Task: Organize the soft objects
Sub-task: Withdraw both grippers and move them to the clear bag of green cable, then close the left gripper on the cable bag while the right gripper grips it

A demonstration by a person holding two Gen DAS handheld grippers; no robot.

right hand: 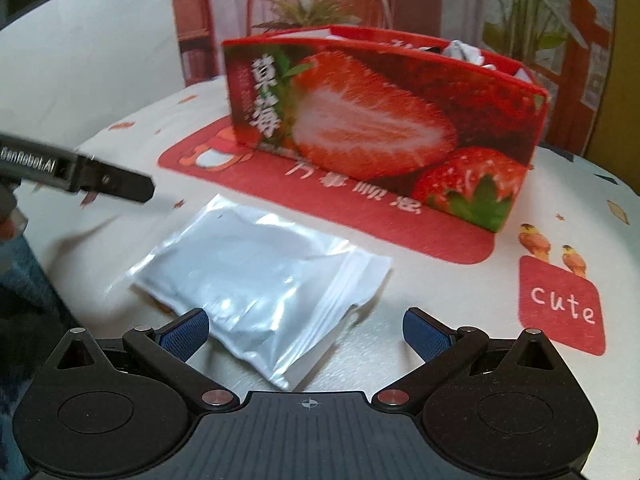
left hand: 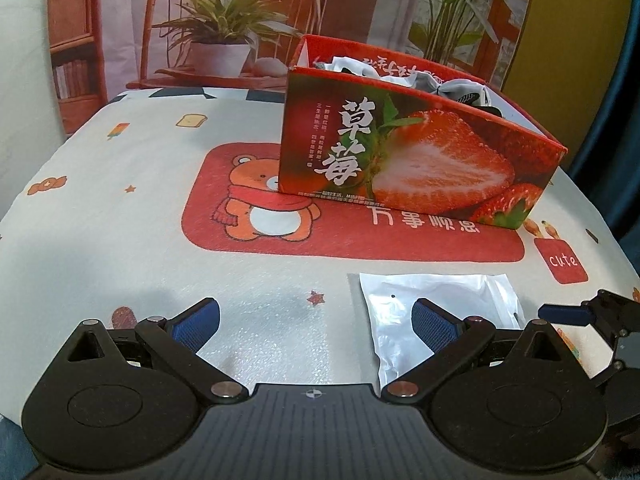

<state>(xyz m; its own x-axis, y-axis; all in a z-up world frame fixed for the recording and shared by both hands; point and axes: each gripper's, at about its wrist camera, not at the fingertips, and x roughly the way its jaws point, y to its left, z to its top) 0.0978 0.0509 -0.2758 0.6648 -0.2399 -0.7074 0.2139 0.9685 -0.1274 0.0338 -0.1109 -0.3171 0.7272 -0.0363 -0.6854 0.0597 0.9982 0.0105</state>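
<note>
A clear zip bag [right hand: 256, 280] with something white folded inside lies flat on the tablecloth, in front of a red strawberry-printed box [right hand: 380, 128]. The box [left hand: 400, 160] holds several crumpled white and grey soft items [left hand: 420, 80]. My right gripper [right hand: 308, 328] stands open just short of the bag's near edge, its left pad over the bag's corner. My left gripper [left hand: 316, 324] is open too, with the bag [left hand: 436, 304] at its right finger. Nothing is held. The right gripper's finger [left hand: 568, 314] shows at the left wrist view's right edge.
A white cartoon tablecloth [left hand: 120, 240] with a red bear panel covers the round table. Behind the table hangs a backdrop printed with a chair and plants [left hand: 224, 32]. The left gripper's finger [right hand: 108, 182] pokes in from the left of the right wrist view.
</note>
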